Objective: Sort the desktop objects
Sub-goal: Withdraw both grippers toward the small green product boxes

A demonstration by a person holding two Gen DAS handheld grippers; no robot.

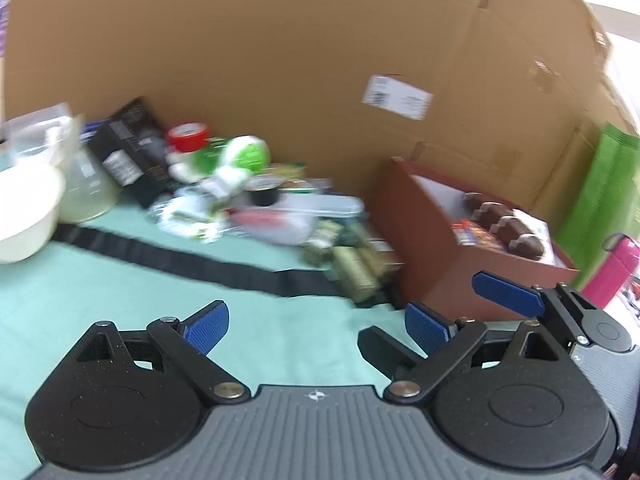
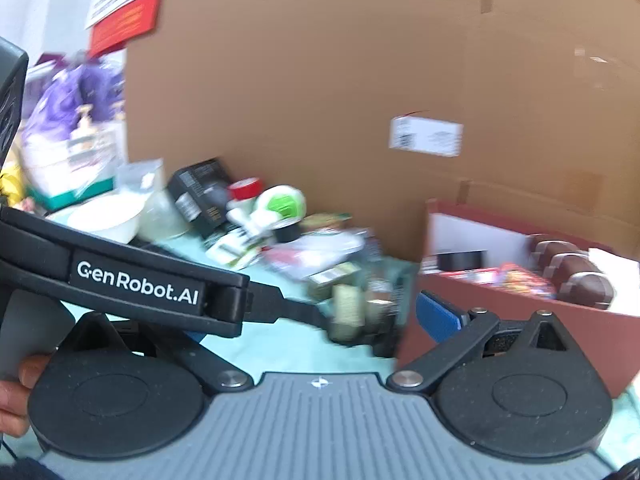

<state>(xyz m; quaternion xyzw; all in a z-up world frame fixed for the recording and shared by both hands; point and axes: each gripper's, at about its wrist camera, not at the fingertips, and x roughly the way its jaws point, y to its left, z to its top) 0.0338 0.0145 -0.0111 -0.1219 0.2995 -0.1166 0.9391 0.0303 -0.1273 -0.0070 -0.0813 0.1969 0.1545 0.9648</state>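
A heap of desktop objects lies on a pale green cloth (image 1: 120,292) against a big cardboard box: a black carton (image 1: 132,152), a red-capped jar (image 1: 188,136), a green-and-white ball (image 1: 248,154), a black cup (image 1: 264,194), green packets (image 1: 352,264). A brown-red box (image 1: 460,264) at the right holds brown football-shaped items (image 1: 508,228). My left gripper (image 1: 316,328) is open and empty above the cloth. My right gripper (image 2: 316,320) is open and empty; its left finger is hidden behind the left gripper's body (image 2: 132,280).
A white bowl (image 1: 24,212) and a clear container (image 1: 88,184) stand at the left. A black strap (image 1: 180,256) crosses the cloth. A green bag (image 1: 604,188) and a pink bottle (image 1: 616,268) stand at the right. Purple clutter (image 2: 72,120) lies far left.
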